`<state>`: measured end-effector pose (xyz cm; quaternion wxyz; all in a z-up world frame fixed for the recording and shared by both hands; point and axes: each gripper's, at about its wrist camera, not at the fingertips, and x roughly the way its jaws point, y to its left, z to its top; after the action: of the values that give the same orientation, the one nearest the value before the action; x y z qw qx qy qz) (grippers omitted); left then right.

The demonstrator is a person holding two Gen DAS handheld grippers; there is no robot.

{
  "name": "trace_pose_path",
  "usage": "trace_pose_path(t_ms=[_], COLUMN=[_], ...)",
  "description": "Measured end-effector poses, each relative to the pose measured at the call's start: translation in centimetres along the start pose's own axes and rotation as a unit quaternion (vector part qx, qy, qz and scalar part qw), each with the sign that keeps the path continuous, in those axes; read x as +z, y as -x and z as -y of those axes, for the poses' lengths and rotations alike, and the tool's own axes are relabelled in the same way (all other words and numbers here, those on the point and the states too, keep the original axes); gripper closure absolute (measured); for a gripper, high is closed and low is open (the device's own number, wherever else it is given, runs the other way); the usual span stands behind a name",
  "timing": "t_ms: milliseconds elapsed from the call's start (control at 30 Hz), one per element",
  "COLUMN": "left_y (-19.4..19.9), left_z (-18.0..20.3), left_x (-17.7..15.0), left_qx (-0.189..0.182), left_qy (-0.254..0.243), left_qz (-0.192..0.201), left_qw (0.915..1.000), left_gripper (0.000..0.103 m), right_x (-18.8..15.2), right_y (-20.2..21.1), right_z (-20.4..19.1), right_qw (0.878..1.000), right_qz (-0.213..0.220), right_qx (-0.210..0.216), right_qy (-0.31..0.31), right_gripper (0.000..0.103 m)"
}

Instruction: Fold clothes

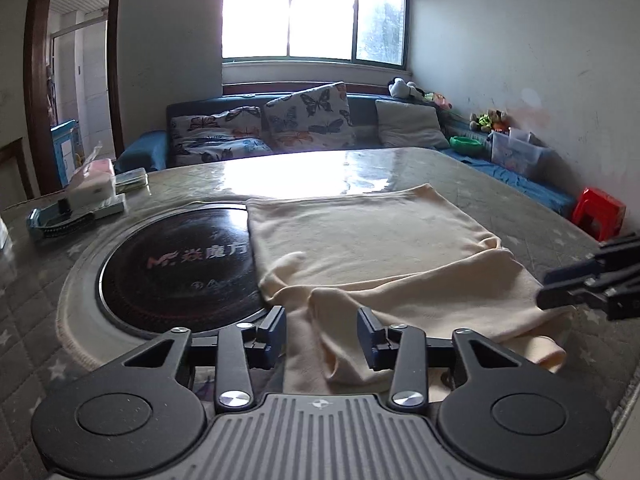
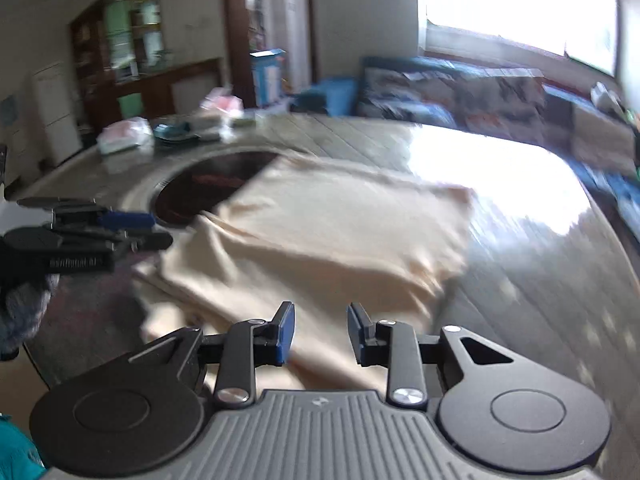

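A cream garment lies partly folded on the table, its left edge over a black round hotplate. A loose fold of it bunches at the near edge between my left gripper's open jaws. My left gripper is open and empty just above that fold. My right gripper is open and empty over the garment's near edge; that view is blurred. Each gripper shows in the other's view, the right one at the garment's right edge, the left one at its left side.
The table has a quilted cover under a glossy sheet. Tissue packs and small boxes sit at its far left corner. A sofa with butterfly cushions, a plastic bin and a red stool stand beyond the table.
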<state>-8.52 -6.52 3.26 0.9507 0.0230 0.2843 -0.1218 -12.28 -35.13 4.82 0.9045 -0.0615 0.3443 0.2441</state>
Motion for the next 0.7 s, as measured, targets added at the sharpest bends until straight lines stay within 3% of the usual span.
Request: trace_pose_path(t_ms=[167,300,533,700], left_y=[-1.4,-2.4,-1.9,-2.5], left_z=[0.6,1.0,0.6,0.6], left_x=[-0.2,-0.4,0.4,0.8], left_qx=[0.022,0.042,0.037,0.035], left_qy=[-0.022,-0.041,-0.025,-0.018], left_qz=[-0.013,-0.024,-0.021,-0.023], left_qw=[0.9994,0.9980,0.9988,0.9990], left_gripper=[0.079,0.089,0.088,0.087], right_x=[-2.7,-3.6,-0.7,1.9], right_y=[-0.1,0.6,0.5,-2.8], right_z=[2.3,4.0,4.9,5.3], right_qw=[0.999,0.999,0.999,0.999], right_qz=[-0.016,-0.015,0.026,0.039], right_qx=[-0.021,-0.011,-0.007,-0.007], right_qy=[-0.019,-0.041,-0.027,-0.020], right_gripper=[0.075,0.075,0.075,0.075])
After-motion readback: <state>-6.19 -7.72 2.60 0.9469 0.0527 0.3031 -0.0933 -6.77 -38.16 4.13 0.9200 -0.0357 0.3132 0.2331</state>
